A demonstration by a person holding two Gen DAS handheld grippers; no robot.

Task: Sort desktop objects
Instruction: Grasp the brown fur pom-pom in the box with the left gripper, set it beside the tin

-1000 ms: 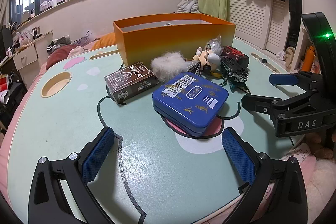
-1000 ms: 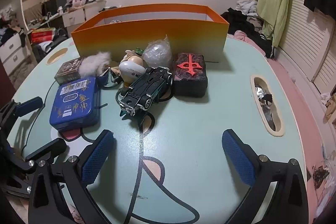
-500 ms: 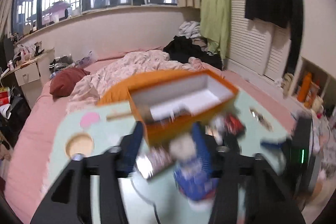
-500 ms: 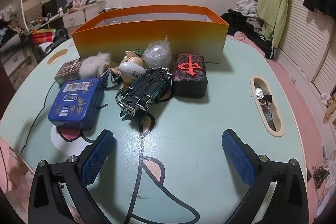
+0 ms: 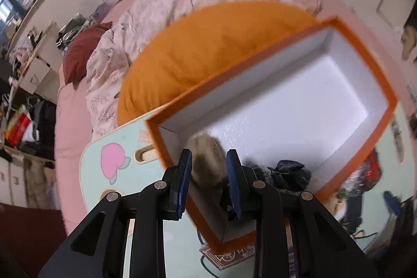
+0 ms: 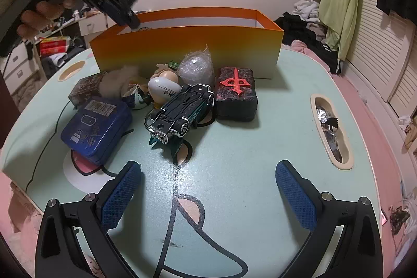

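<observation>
At the far left of the right wrist view a person's hand (image 6: 39, 9) holds the left gripper (image 5: 208, 160) tilted down over the left end of the orange box (image 6: 187, 43). Its jaws have just been closing and now stand clenched on a tan fluffy ball (image 5: 207, 166), the blue pads (image 5: 185, 173) tight against its sides. The ball hangs above the box's white floor, just inside the near left corner, with some dark, crumpled items (image 5: 289, 173) lying in the box beside it (too blurred to name). On the pale green table (image 6: 260, 147), in front of the box, the other things lie in a loose cluster. A brown card box (image 6: 86, 87) is furthest left, with a blue tin (image 6: 96, 129) just in front of it and another pale fluffy tuft (image 6: 117, 81) against it. Next come a small round-headed figure (image 6: 164, 87), an upturned toy car (image 6: 179, 113) and a clear-wrapped bundle (image 6: 196, 68) behind them. A dark block with a red sign (image 6: 235, 93) closes the cluster, touching the car's end. Further right, well apart from the cluster, a slot (image 6: 329, 132) in the tabletop holds foil scraps. The right gripper (image 6: 208, 189) hovers low over the near edge of the table, its jaws spread wide with nothing between them.
</observation>
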